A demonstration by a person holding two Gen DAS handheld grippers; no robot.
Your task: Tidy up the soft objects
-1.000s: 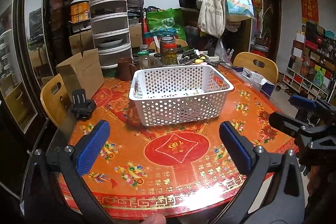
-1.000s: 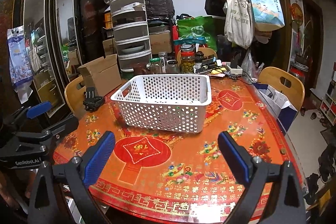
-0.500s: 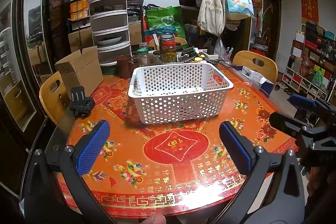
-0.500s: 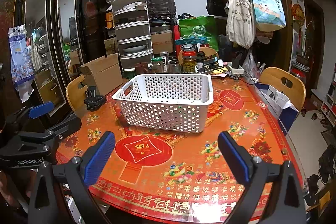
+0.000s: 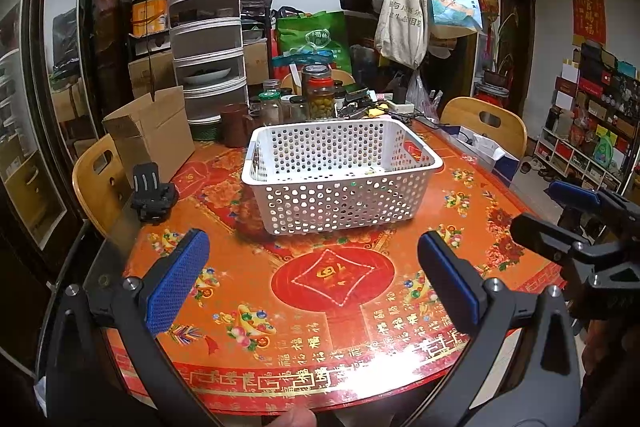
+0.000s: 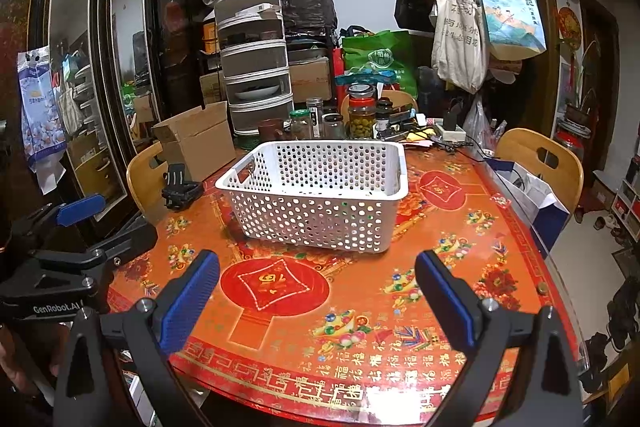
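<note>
Both grippers hover at the near edge of the round red table (image 5: 328,311), jaws spread wide and holding nothing; the left gripper (image 5: 312,283) and the right gripper (image 6: 316,291) sit side by side, each catching the other at the rim of its own view.

The white perforated basket (image 5: 340,195) stands upright on the table straight ahead of both pairs of jaws, well apart from them, with bare tablecloth between; its long axis runs roughly across the line of approach, a long wall facing the left gripper, while the right wrist view takes it slightly cornerwise. Through the holes the inside looks close to empty — a few small flecks on the floor, too small to name.

No soft object is visible on the table; neither view shows a cloth, toy or cushion within reach. My judgement is that the basket is the receptacle and the things to be sorted lie out of frame, so the task looks barely begun, or else paused between items.

As to which hand is nearer, the basket sits about centred for the left and a shade left of centre for the right — the difference is slight.

A small black clip-like mount (image 5: 154,195) rests on the table's left side, near a wooden chair (image 5: 102,183) and a cardboard box (image 5: 152,135); jars (image 6: 362,117) crowd the far edge behind the basket.
</note>
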